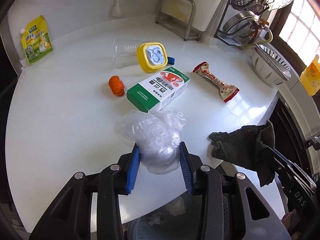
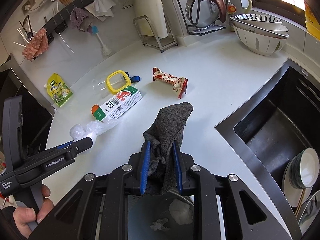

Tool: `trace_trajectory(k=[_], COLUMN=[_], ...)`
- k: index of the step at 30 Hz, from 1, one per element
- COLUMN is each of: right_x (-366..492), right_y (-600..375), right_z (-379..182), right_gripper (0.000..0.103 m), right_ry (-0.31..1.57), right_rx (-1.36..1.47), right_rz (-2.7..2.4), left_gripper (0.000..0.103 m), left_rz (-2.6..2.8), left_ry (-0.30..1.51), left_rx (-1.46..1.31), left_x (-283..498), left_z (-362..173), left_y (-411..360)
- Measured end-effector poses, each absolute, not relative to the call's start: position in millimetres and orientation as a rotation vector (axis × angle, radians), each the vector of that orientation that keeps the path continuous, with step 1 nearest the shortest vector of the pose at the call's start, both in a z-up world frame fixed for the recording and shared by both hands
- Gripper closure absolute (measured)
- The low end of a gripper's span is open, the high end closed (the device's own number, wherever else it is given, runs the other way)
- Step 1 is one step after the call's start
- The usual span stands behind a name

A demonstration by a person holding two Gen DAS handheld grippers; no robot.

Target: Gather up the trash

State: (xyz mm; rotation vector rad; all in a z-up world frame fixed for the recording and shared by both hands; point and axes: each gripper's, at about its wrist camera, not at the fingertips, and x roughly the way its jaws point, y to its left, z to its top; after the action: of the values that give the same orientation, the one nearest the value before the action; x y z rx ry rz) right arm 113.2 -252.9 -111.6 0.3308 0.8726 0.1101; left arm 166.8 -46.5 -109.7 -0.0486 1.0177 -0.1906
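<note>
Plastic, crinkly and translucent: the balled bag [image 1: 158, 144] sits clamped between my left gripper [image 1: 160, 160] pads at the counter's [image 1: 60, 120] near edge. I'd carry it back over the bin [image 1: 180, 220] below before letting go, since film this light could drift. My right gripper [image 2: 161, 160] is pinched on a limp, nubbly dark cloth [image 2: 170, 124]. Box [image 1: 160, 88], candy wrapper [image 1: 216, 84] and, I think, a clear cup [image 1: 124, 52] remain.

Glossy white counter [image 1: 60, 120]; crinkly clear plastic bag [image 1: 152, 136].
</note>
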Motion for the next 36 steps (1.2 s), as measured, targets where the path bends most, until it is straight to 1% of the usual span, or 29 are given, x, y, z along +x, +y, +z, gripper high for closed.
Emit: trace_trajectory(k=[11,17,21,26,36], right_x=[90.6,77.6,69.5,53.4,12.8], right_y=[-238.4,-237.3,-237.3,-237.7,-232.1], right_z=[-91.1,-80.9,-74.8,-70.3,-87.0], right_gripper=[0.082,0.082,0.082,0.082,0.082], right_ry=[0.862,0.843,0.829,0.825,0.891], right_rx=[0.311,0.309,0.315,0.311,0.279], right_rz=[0.135,0.148,0.155,0.166,0.184], left_gripper=[0.066,0.066,0.066,0.066,0.066], left_rz=[-0.159,-0.161,-0.166,-0.178,-0.232], left_ry=[0.933,0.870,0.853,0.871,0.980], left_rx=[-0.063,-0.073,-0.062,-0.040,0.011], left_x=[144.1,130.2,117.2,94.2,35.7], left_z=[-63.7,-34.2,-23.5,-29.0,-71.7], left_y=[-16.6,-8.1,-7.1,-11.6,-38.2])
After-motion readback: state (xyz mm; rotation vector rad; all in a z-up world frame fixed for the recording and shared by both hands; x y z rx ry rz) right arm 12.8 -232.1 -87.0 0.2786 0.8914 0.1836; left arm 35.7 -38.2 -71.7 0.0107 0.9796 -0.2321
